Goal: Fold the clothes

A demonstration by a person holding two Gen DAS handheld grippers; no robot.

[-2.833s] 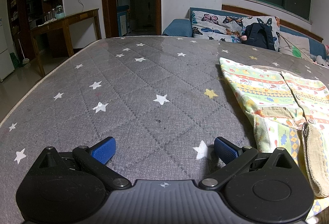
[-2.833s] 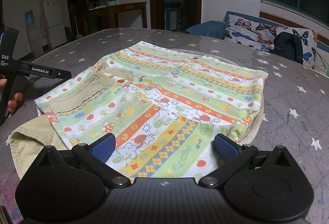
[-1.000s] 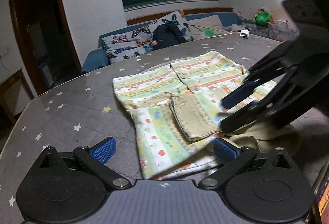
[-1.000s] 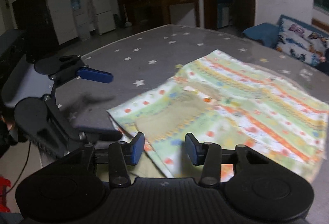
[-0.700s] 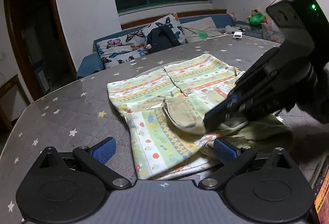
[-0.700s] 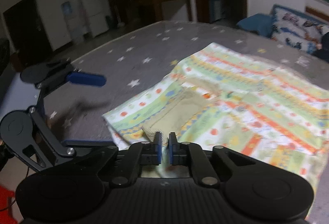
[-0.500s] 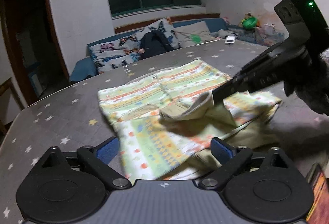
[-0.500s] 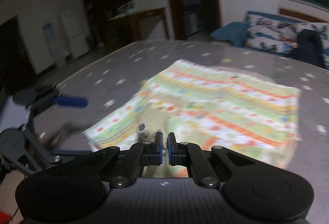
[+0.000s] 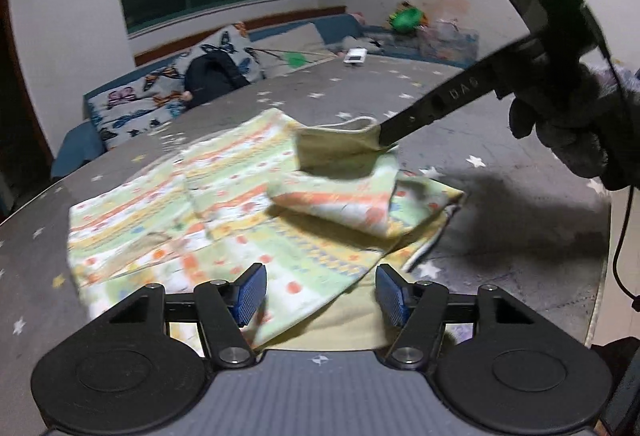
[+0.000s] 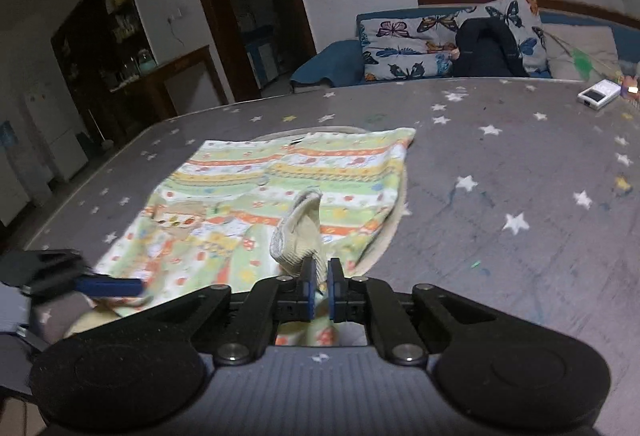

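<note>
Early in the fold. Right gripper [image 10: 319, 290] clamped on the beige cuff [image 10: 298, 236], lifting it over the patterned garment [image 9: 240, 204] ahead. Left gripper [image 9: 320, 294] closing (nothing pinched yet) astride the near hem. Sleeve not laid; remaining folds undone.

Two low wrist views, shared garment [image 9: 256, 196]
</note>
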